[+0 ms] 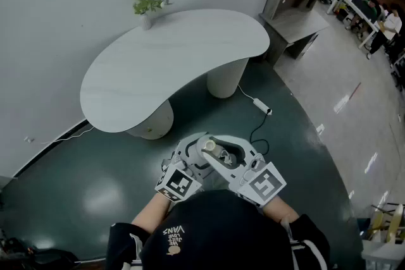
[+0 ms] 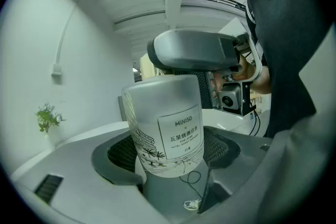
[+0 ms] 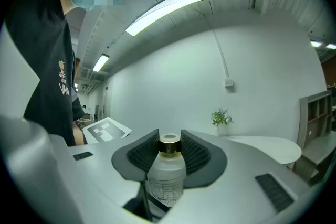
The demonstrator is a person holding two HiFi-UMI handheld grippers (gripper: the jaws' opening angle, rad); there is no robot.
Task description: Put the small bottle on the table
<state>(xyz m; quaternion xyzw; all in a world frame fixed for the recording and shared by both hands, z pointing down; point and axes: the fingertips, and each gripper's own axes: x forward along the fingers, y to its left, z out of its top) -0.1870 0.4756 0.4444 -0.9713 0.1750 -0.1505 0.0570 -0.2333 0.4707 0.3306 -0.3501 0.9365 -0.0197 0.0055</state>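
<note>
Small bottle (image 1: 209, 146), frosted, contents hidden, pinched round its body by left gripper (image 2: 170, 147) and at its gold collar by right gripper (image 3: 169, 151), well apart from table (image 1: 164, 66).

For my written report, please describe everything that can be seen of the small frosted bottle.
The small frosted bottle is translucent white and round-bodied, with a gold collar and an open, capless mouth. Its label reads MINISO beside a fine line drawing. Roughly upright, off the white curved table: fingers of the right gripper clamp its neck; fingers of the left gripper flank its body.
</note>
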